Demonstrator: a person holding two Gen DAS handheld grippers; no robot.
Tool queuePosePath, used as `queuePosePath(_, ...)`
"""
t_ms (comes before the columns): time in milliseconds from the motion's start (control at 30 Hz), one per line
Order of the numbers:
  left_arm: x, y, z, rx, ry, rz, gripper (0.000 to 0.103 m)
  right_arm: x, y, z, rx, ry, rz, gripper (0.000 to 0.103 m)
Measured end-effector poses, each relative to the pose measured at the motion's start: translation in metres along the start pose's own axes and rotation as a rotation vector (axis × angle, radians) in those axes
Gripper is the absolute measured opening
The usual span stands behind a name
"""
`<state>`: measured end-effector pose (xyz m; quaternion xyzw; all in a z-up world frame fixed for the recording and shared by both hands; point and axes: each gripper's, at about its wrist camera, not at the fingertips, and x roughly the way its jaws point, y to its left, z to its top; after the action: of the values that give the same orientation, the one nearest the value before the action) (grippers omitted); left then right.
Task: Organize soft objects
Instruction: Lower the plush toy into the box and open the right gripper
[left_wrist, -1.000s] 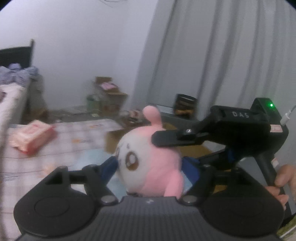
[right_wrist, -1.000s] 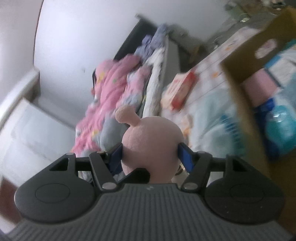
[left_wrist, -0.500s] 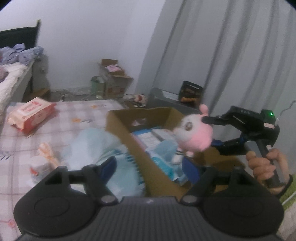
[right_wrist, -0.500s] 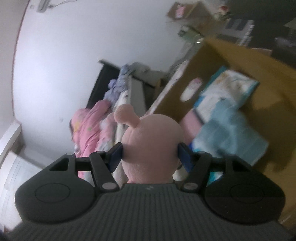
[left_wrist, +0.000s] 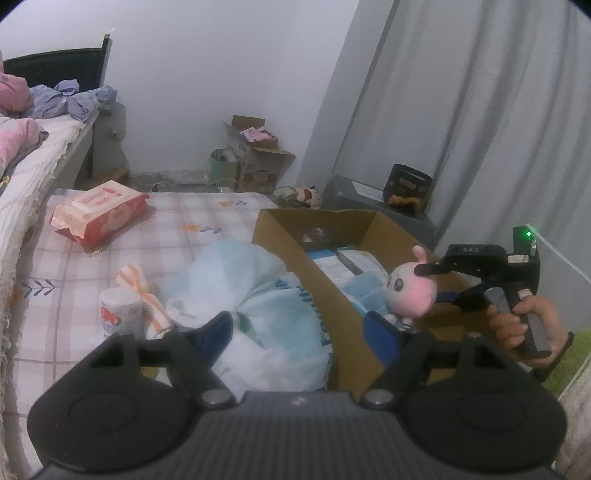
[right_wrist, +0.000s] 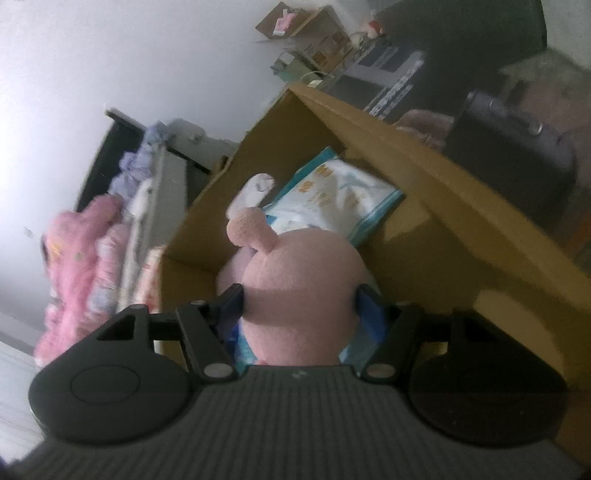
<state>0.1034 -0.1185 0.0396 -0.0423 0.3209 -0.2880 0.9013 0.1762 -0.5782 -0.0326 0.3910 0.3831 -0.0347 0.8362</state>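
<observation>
A pink and white plush toy (left_wrist: 408, 291) (right_wrist: 299, 295) hangs over the near end of an open cardboard box (left_wrist: 280, 236) (right_wrist: 406, 147). My right gripper (left_wrist: 434, 283) (right_wrist: 300, 301) has it between its blue pads, which touch its sides while the jaws are opening. A hand (left_wrist: 524, 321) holds that gripper's handle at the right. My left gripper (left_wrist: 299, 326) is open and holds nothing, low over a pale blue plastic bag (left_wrist: 258, 280) beside the box.
White and blue packs (left_wrist: 336, 266) (right_wrist: 332, 195) lie inside the box. On the checked mattress sit a pink wipes pack (left_wrist: 99, 214) and a tissue roll (left_wrist: 120, 314). A bed (left_wrist: 22, 166) runs along the left; cartons (left_wrist: 255, 155) stand by the wall.
The right gripper has carried the plush away from my left gripper, rightward and down over the box. My left gripper, earlier around the toy, now stands with nothing in it and tilted lower.
</observation>
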Motion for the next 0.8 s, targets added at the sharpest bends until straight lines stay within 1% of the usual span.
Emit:
queuePosePath(67, -0.001, -0.001, -0.001, 0.000, 0.001, -0.005, 0.079, -0.005, 0.005, 0.001, -0.044, -0.021, -0.053, 0.068)
queuePosePath(100, -0.001, -0.001, -0.001, 0.002, 0.001, -0.007, 0.079, -0.006, 0.008, 0.001, -0.067, -0.032, -0.078, 0.071)
queuePosePath(167, -0.001, -0.001, -0.002, 0.007, 0.000, -0.010, 0.079, -0.013, 0.012, 0.001, -0.093, -0.049, -0.112, 0.072)
queuePosePath(267, -0.001, 0.000, -0.003, 0.006, -0.002, -0.011, 0.079, -0.021, 0.016, -0.001, -0.125, -0.072, -0.153, 0.075)
queuePosePath(367, -0.001, 0.002, -0.003, 0.005, -0.001, -0.006, 0.079, -0.034, 0.021, -0.005, -0.156, -0.105, -0.184, 0.075)
queuePosePath(533, -0.006, 0.007, -0.005, -0.006, -0.004, 0.006, 0.079, -0.042, 0.028, -0.012, -0.218, -0.149, -0.241, 0.075)
queuePosePath(633, -0.010, 0.011, -0.007, -0.007, -0.010, 0.017, 0.079, -0.042, 0.032, -0.015, -0.231, -0.139, -0.245, 0.075)
queuePosePath(700, -0.014, 0.013, -0.007, -0.006, -0.014, 0.026, 0.079, -0.043, 0.034, -0.017, -0.222, -0.116, -0.240, 0.075)
queuePosePath(800, -0.022, 0.015, -0.009, 0.000, -0.020, 0.042, 0.079, -0.042, 0.033, -0.018, -0.180, -0.064, -0.197, 0.075)
